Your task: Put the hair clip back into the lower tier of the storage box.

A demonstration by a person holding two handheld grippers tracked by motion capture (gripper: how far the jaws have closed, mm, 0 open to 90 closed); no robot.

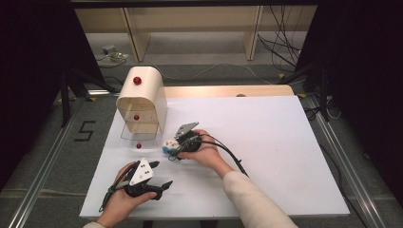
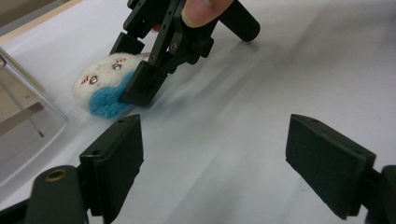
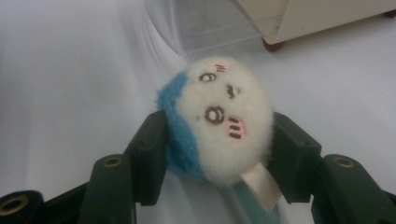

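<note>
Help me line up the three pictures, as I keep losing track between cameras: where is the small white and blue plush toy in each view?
High view: the plush toy lies left of centre, before the cream cabinet, at the right gripper.
Left gripper view: upper left, clamped by the far gripper.
Right gripper view: centre, between the jaws.
Shared landmark: the clear drawer beside the toy.
</note>
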